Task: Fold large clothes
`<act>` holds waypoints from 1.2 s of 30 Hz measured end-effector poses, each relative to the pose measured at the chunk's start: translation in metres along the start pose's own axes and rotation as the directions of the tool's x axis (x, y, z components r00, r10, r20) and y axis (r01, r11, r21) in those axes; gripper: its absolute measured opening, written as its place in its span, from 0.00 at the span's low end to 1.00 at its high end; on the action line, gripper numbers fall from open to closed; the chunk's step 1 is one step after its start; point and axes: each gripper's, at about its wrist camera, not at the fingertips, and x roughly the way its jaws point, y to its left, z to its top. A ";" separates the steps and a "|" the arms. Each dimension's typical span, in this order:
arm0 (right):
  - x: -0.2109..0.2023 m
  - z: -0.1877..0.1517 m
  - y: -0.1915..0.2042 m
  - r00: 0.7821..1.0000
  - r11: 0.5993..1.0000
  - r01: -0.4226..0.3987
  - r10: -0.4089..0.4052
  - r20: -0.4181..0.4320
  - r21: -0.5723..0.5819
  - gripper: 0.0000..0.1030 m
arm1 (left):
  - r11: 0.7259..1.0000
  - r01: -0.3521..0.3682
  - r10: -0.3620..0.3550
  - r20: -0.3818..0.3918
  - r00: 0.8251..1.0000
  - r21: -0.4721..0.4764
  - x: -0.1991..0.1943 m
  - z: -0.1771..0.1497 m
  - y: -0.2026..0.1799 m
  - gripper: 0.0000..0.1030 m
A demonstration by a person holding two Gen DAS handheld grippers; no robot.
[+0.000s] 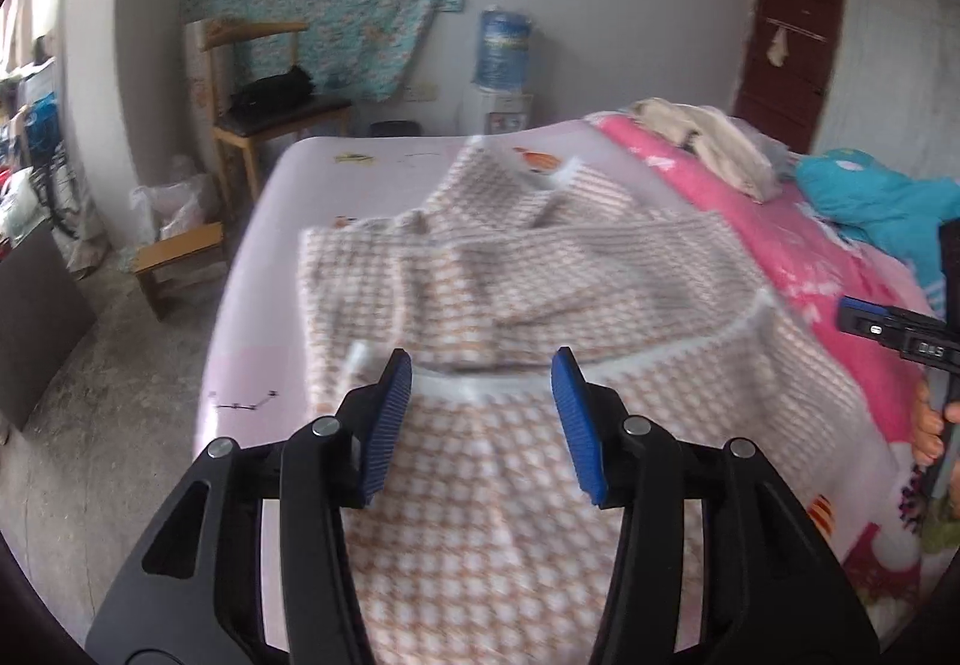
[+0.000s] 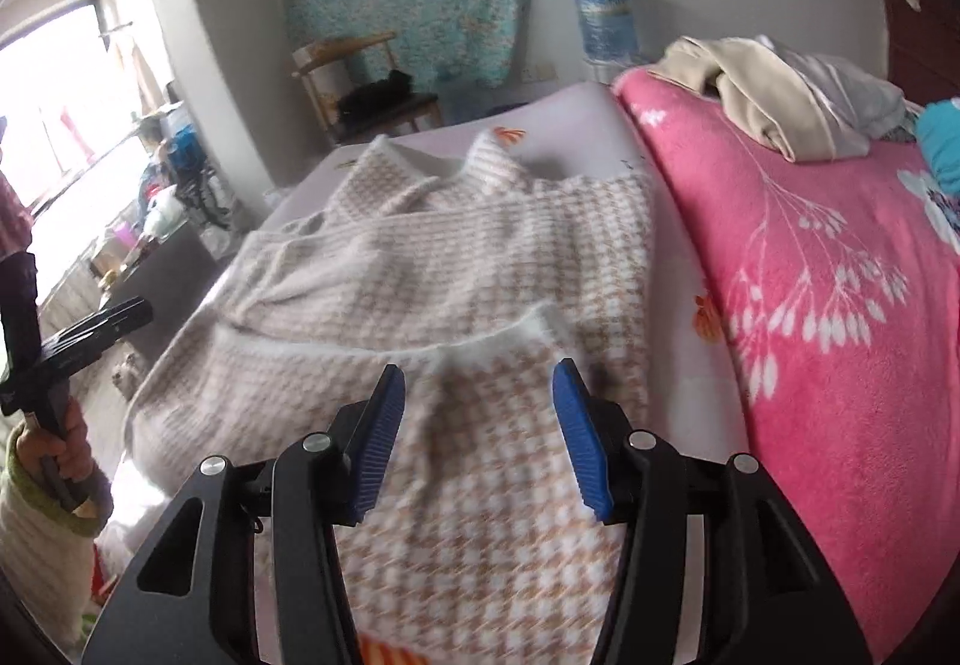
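Observation:
A beige and white houndstooth sweater [image 1: 516, 281] lies on the bed, its lower part folded up over the body with the white hem across the middle. It also shows in the right wrist view [image 2: 456, 269]. My left gripper [image 1: 483, 368] is open and empty, hovering just above the folded hem. My right gripper [image 2: 478, 380] is open and empty, hovering above the folded part near its white hem edge. The right gripper's body shows at the right edge of the left wrist view [image 1: 900, 332]; the left gripper's body shows at the left of the right wrist view [image 2: 66, 347].
The bed has a pale pink sheet [image 1: 336, 185] and a pink flowered blanket [image 2: 810, 275] to the right. Piled clothes [image 2: 774, 89] and a teal garment [image 1: 882, 203] lie on the blanket. A wooden chair [image 1: 264, 89], low stool [image 1: 174, 251] and water dispenser [image 1: 501, 59] stand beyond the bed.

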 end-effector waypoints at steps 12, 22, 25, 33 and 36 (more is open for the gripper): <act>0.056 -0.075 0.069 0.979 0.975 0.003 -0.048 -0.199 -0.222 0.14 | 0.985 0.163 -0.152 -0.178 0.972 0.048 0.044 -0.090 -0.085 0.29; 0.052 -0.058 0.108 0.987 0.960 -0.091 0.052 -0.152 -0.266 0.14 | 0.991 0.109 -0.097 -0.143 0.985 0.077 0.036 -0.073 -0.085 0.29; 0.073 -0.068 0.106 0.983 0.961 -0.083 0.036 -0.180 -0.264 0.14 | 0.993 0.117 -0.114 -0.159 0.981 0.012 0.046 -0.082 -0.069 0.26; 0.063 -0.076 0.108 0.981 0.962 -0.073 0.022 -0.192 -0.264 0.14 | 0.997 0.024 -0.036 -0.167 0.985 -0.069 0.023 -0.096 -0.033 0.25; 0.060 -0.070 0.108 0.982 0.961 -0.074 0.023 -0.187 -0.266 0.14 | 0.991 0.043 -0.064 -0.169 0.983 -0.125 0.025 -0.099 -0.021 0.24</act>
